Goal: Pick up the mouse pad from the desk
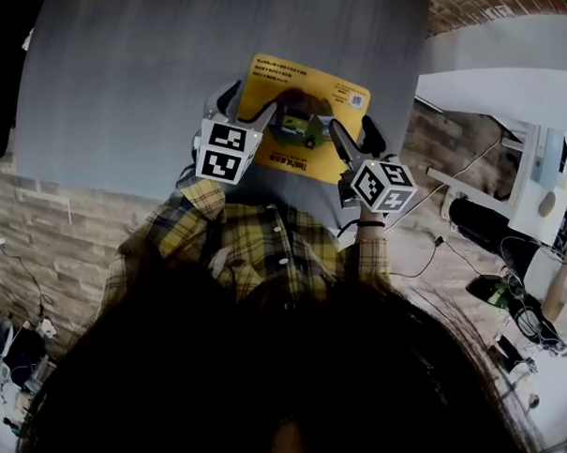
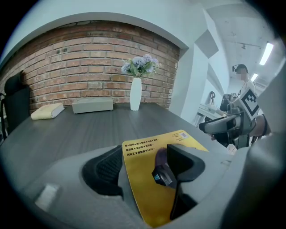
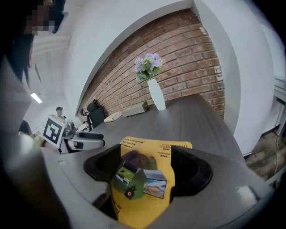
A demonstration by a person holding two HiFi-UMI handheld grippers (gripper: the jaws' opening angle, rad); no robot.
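Now both grippers on the yellow mouse pad (image 1: 312, 105), near edge of the desk (image 1: 130, 92).
L gripper (image 1: 251, 105) has its fingers (image 2: 181, 162) closed on the pad's left near corner, and the R gripper (image 1: 355, 139) has its fingers (image 3: 192, 167) closed on the right near corner, so the pad is gripped btwn both, printed side up toward the head cam. Each gripper view shows the pad edge-on btwn the finger pads. At the far end of the desk, a white vase (image 2: 136, 94) w/ flowers stands by the brick wall (image 2: 80, 67).

Yellow-and-black plaid shirt (image 1: 257, 240) — buttoned
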